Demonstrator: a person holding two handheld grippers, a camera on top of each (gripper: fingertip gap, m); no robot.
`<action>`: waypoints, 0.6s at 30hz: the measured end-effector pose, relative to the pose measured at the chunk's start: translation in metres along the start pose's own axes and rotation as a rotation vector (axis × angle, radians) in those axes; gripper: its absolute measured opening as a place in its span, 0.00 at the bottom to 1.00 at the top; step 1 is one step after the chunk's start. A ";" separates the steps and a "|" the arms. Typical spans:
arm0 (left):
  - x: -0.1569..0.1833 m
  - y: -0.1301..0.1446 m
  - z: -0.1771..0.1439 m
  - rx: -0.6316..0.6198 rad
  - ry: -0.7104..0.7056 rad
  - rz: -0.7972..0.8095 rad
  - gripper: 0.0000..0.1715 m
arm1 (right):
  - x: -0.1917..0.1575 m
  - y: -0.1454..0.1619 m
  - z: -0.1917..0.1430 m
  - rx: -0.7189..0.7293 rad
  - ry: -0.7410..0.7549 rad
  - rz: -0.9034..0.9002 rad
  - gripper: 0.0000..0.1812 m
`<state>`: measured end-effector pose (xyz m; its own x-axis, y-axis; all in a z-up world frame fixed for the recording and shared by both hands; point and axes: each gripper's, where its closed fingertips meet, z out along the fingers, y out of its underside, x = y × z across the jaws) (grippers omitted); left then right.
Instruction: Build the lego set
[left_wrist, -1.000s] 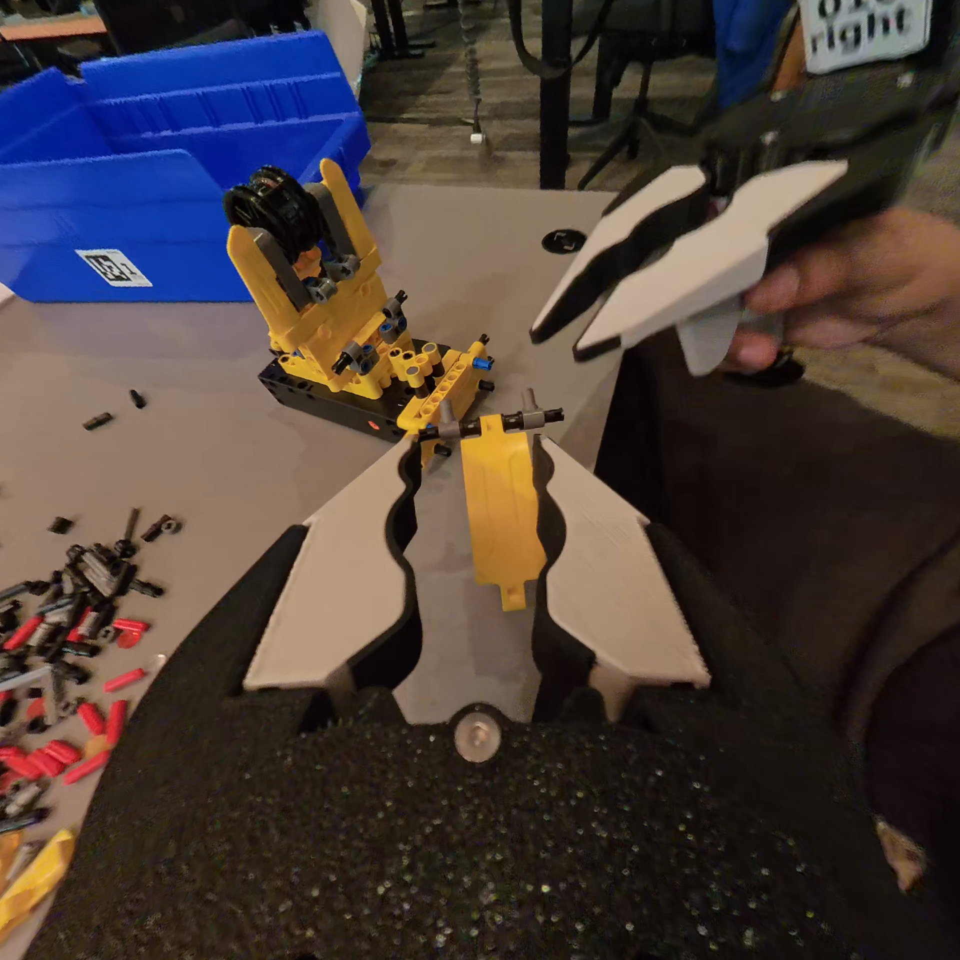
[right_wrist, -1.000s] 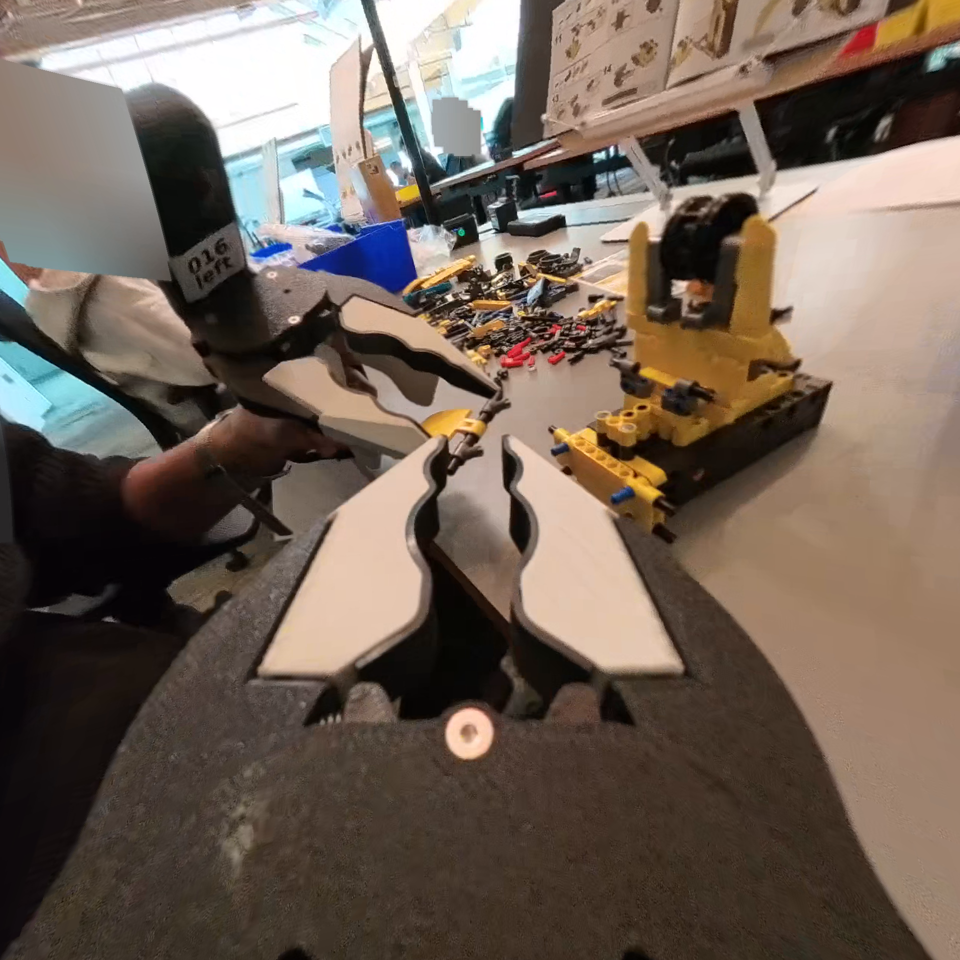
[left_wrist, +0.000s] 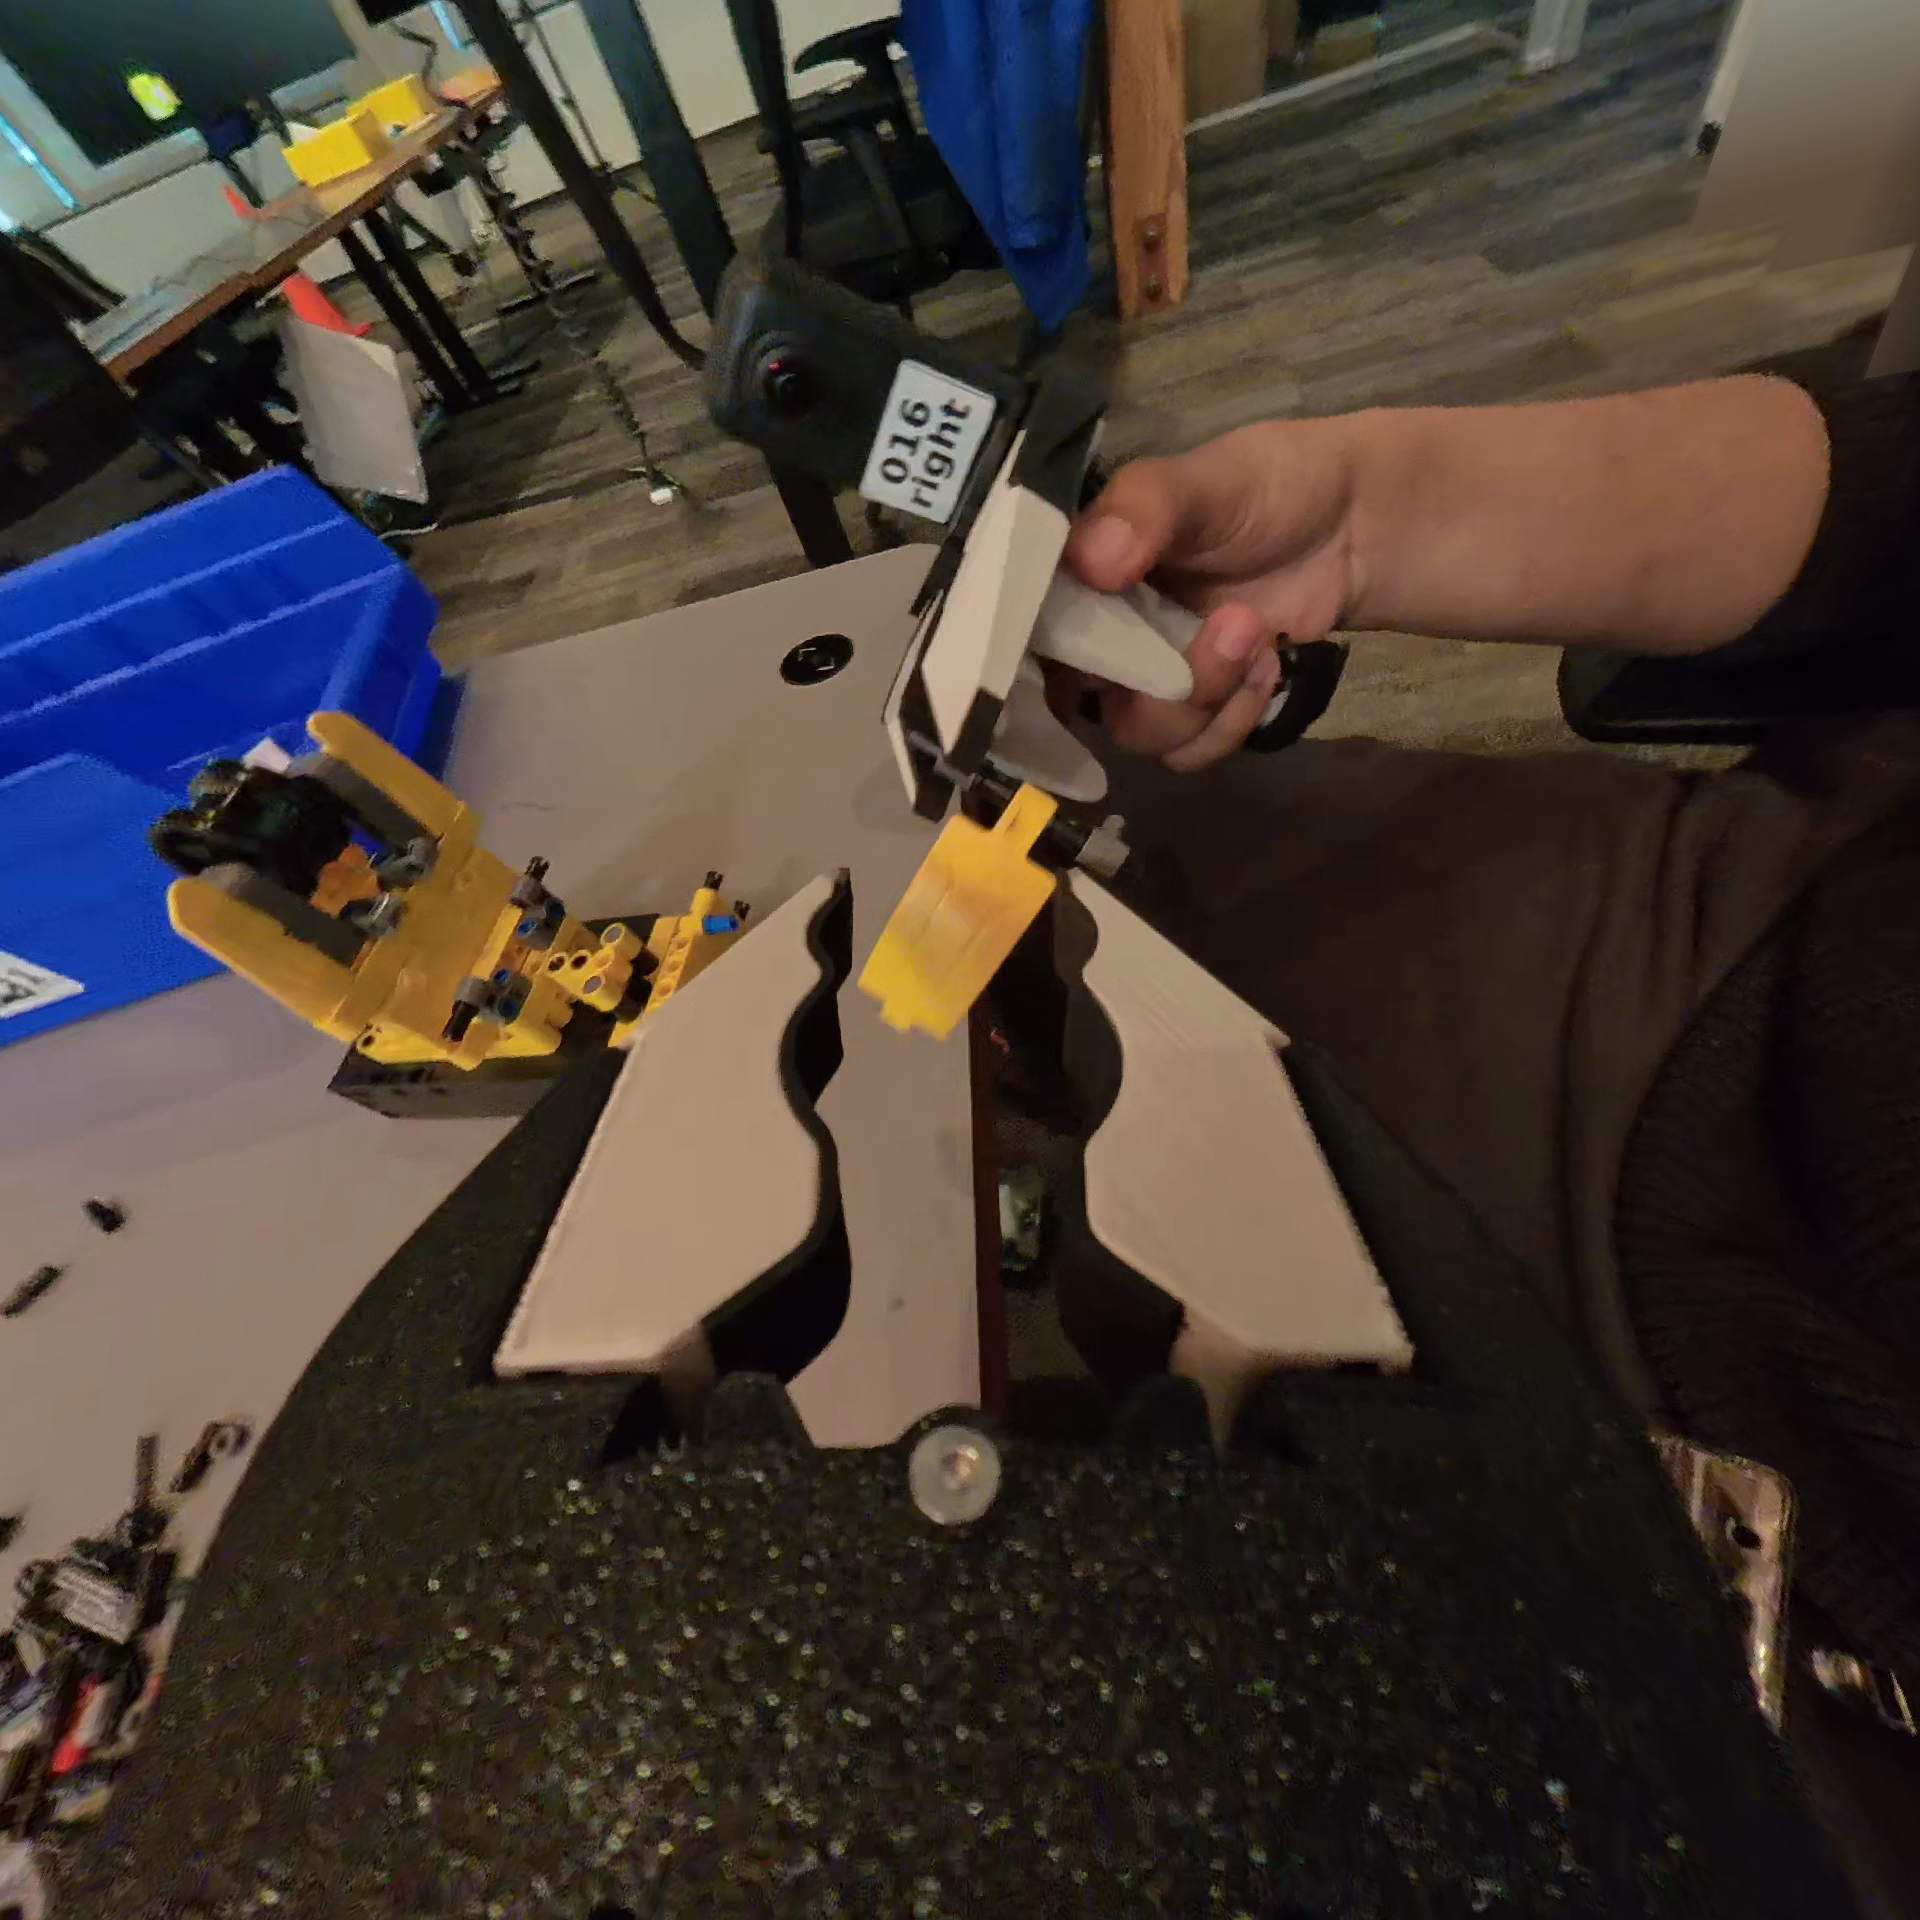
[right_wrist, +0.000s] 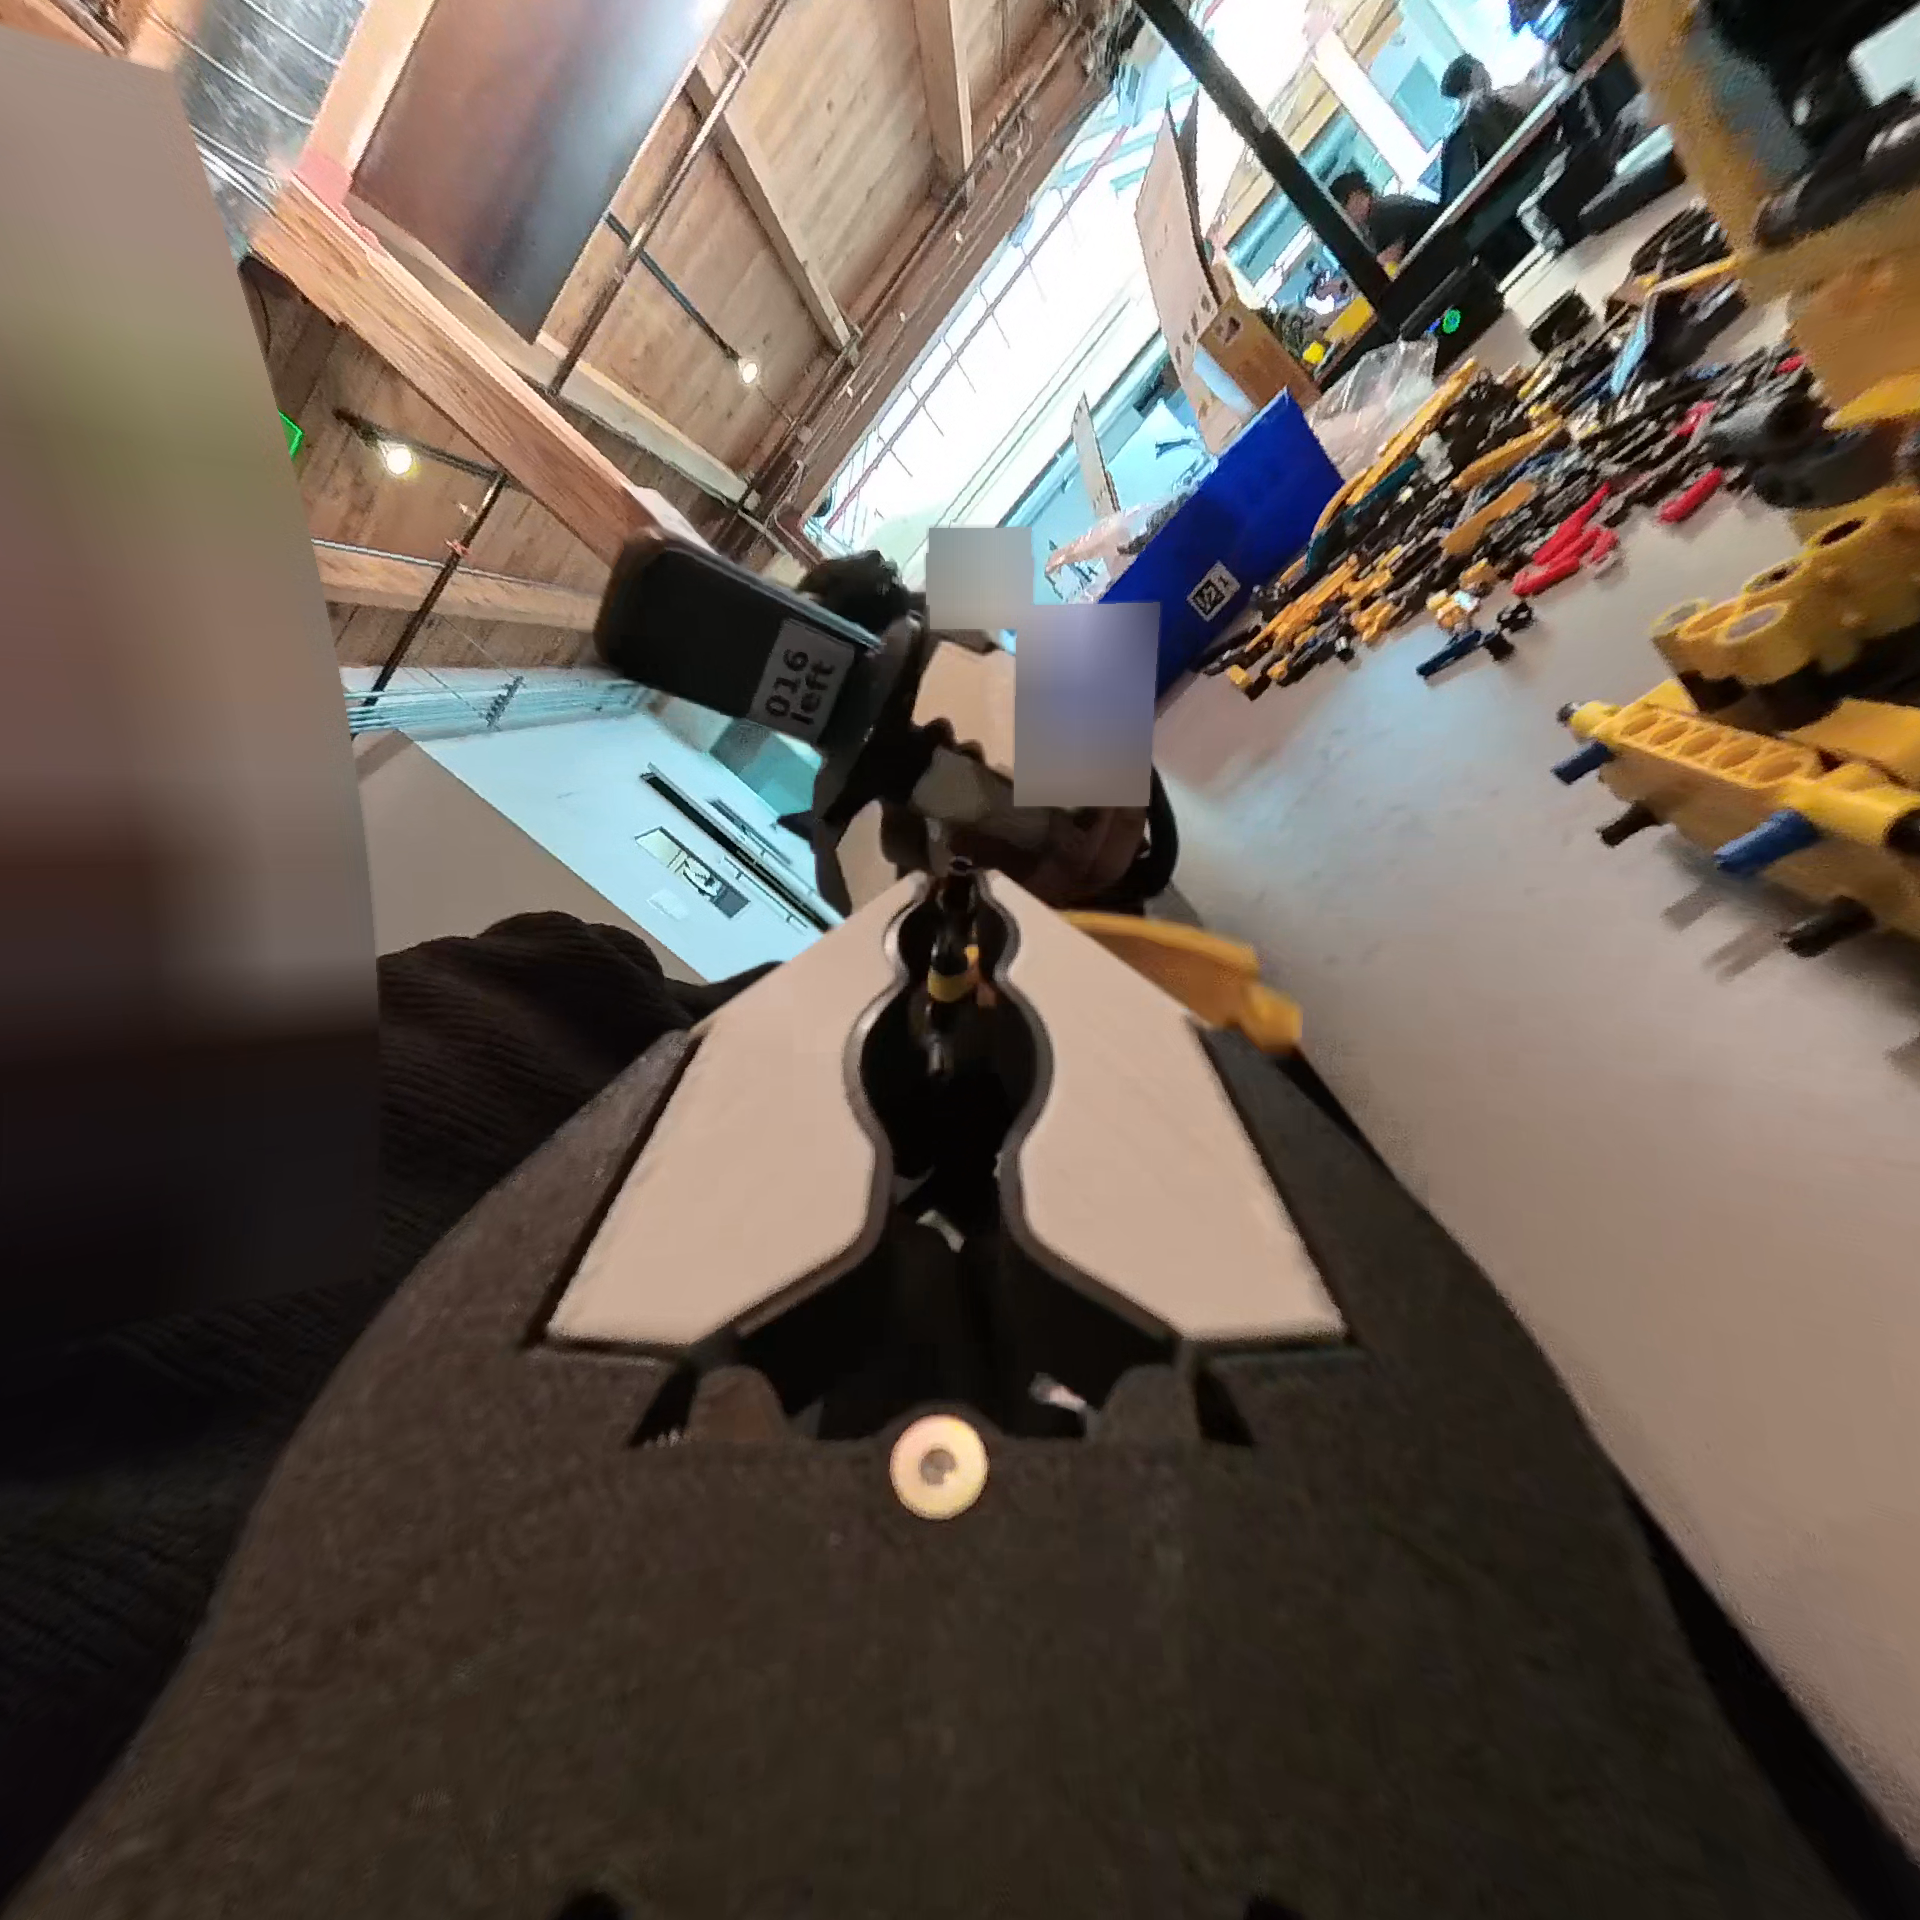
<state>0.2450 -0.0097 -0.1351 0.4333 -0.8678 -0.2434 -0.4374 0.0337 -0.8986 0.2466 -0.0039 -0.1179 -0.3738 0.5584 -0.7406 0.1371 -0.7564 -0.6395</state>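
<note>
Left hand-held gripper (left_wrist: 951, 894): at the centre of the left wrist view, its two pale fingers spread wide with nothing between them touching either one.
Right hand-held gripper (right_wrist: 956, 904): fingertips drawn together on a thin black axle (right_wrist: 948, 971); in the left wrist view it hangs tip-down from the upper centre, gripped by a person's hand (left_wrist: 1226, 592).
Yellow panel (left_wrist: 951, 925): hangs tilted from that axle just under the right gripper's tips, above the gap of the left gripper's fingers, in the air over the table edge.
Model (left_wrist: 416, 935): a yellow and black brick build with a black wheel at its top, standing on the grey table (left_wrist: 644, 707), centre left of the left wrist view.
Blue bin (left_wrist: 197, 644): behind the model, at the left edge.
Loose parts (right_wrist: 1507, 488): black, yellow and red pieces scattered on the table, upper right of the right wrist view.
</note>
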 end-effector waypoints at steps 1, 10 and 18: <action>-0.004 0.001 0.000 0.007 -0.010 -0.034 0.22 | 0.000 -0.003 -0.001 0.016 0.001 -0.005 0.03; -0.023 -0.001 -0.014 0.155 0.111 -0.506 0.22 | 0.015 -0.035 -0.021 0.171 0.124 -0.083 0.03; 0.036 -0.046 -0.015 0.460 0.901 -1.147 0.24 | 0.001 -0.046 -0.014 0.190 0.140 -0.191 0.03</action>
<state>0.2690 -0.0500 -0.0973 -0.3248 -0.5300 0.7833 0.1376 -0.8459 -0.5153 0.2529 0.0359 -0.0925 -0.2441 0.7282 -0.6404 -0.1024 -0.6761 -0.7297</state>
